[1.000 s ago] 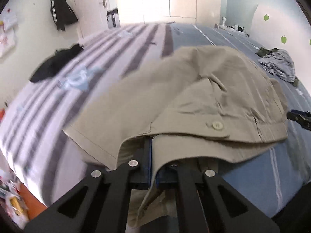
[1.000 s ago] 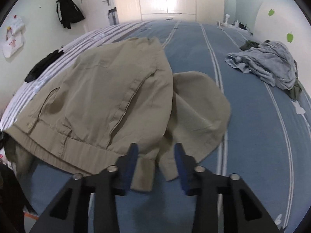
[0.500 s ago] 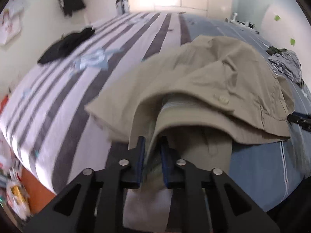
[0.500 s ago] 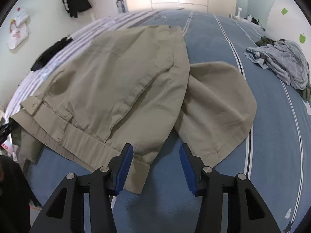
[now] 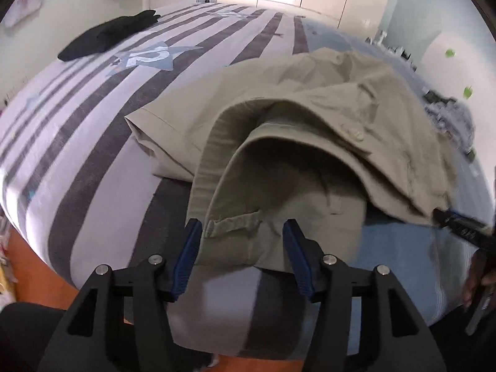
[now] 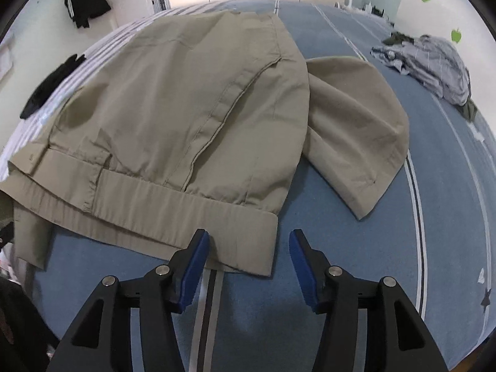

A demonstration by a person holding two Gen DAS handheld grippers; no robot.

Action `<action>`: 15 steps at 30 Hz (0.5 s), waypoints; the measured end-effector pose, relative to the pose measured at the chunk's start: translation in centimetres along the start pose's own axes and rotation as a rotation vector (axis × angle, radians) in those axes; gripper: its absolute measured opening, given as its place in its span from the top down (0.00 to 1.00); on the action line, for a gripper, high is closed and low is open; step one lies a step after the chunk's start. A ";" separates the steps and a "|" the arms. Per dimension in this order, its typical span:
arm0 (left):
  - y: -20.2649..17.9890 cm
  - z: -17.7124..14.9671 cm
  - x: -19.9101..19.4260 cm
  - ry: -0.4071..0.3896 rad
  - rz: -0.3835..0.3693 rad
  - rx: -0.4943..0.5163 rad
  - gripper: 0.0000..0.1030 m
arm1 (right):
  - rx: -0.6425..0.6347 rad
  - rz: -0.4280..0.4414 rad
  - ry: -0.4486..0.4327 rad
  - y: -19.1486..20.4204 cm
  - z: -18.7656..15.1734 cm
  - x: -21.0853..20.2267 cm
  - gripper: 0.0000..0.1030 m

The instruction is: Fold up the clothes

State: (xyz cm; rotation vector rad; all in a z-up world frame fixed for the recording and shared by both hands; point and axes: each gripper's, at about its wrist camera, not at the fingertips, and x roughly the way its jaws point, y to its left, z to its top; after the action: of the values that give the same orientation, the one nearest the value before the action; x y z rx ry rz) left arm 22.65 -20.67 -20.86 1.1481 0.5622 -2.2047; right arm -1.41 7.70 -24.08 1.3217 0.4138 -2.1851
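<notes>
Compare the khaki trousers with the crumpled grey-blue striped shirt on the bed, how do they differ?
The khaki trousers lie spread in a rough fold, waistband toward the grippers; the crumpled grey-blue striped shirt sits in a heap. The trousers are plain tan; the shirt shows thin pale stripes. The trousers are near the cameras; the shirt lies off by the far right edge. Both rest on the bed.

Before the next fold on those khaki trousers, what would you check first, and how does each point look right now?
1. Left gripper let go: ok, its jaws have just been opening, waistband loose between them.
2. Right gripper free: ok, jaws have been opening, no cloth pinched.
3. Khaki trousers lying flat: not ok, waistband gapes open.
4. Trouser leg aligned: not ok, it sticks out sideways.
5. Trousers clear of grey shirt pile: ok.
</notes>
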 end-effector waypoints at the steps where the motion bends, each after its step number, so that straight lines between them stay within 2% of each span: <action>1: 0.4 0.0 0.3 0.005 0.008 -0.019 0.50 | 0.006 -0.005 -0.002 -0.1 0.0 0.1 0.47; 3: 1.3 0.1 0.7 0.016 0.015 -0.065 0.49 | 0.039 -0.009 -0.003 -0.6 0.1 0.4 0.38; 4: 1.8 0.1 0.9 0.023 0.015 -0.091 0.44 | 0.065 -0.003 0.000 -0.9 0.1 0.5 0.36; 7: 2.4 0.1 1.2 0.027 0.000 -0.107 0.42 | 0.096 0.016 0.010 -1.2 0.2 0.9 0.35; 8: 2.2 0.1 1.3 0.023 -0.003 -0.091 0.43 | 0.095 0.020 0.007 -1.1 0.2 0.9 0.35; 9: 1.9 0.2 1.5 0.022 -0.001 -0.068 0.51 | 0.098 0.028 0.005 -1.0 0.2 0.9 0.35; 10: 1.7 0.3 1.6 0.022 0.001 -0.044 0.61 | 0.101 0.037 0.002 -1.0 0.2 1.0 0.38; 11: 1.5 0.5 1.8 0.021 0.005 -0.024 0.63 | 0.101 0.048 -0.003 -0.9 0.3 0.9 0.43; 13: 1.4 0.6 1.6 0.009 0.026 -0.004 0.80 | 0.066 0.064 -0.013 -0.2 0.3 0.8 0.64; 14: 1.6 0.8 1.3 -0.008 0.027 -0.002 0.84 | 0.049 0.057 -0.024 0.2 0.2 0.6 0.68; 15: 1.7 1.0 0.7 -0.030 0.022 -0.001 0.90 | 0.038 0.054 -0.032 0.3 0.2 0.5 0.79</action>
State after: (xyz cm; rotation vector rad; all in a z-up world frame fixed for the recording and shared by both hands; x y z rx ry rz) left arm 22.84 -22.70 -21.13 1.1142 0.5354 -2.1987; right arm -1.54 7.17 -24.38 1.3014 0.3215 -2.1763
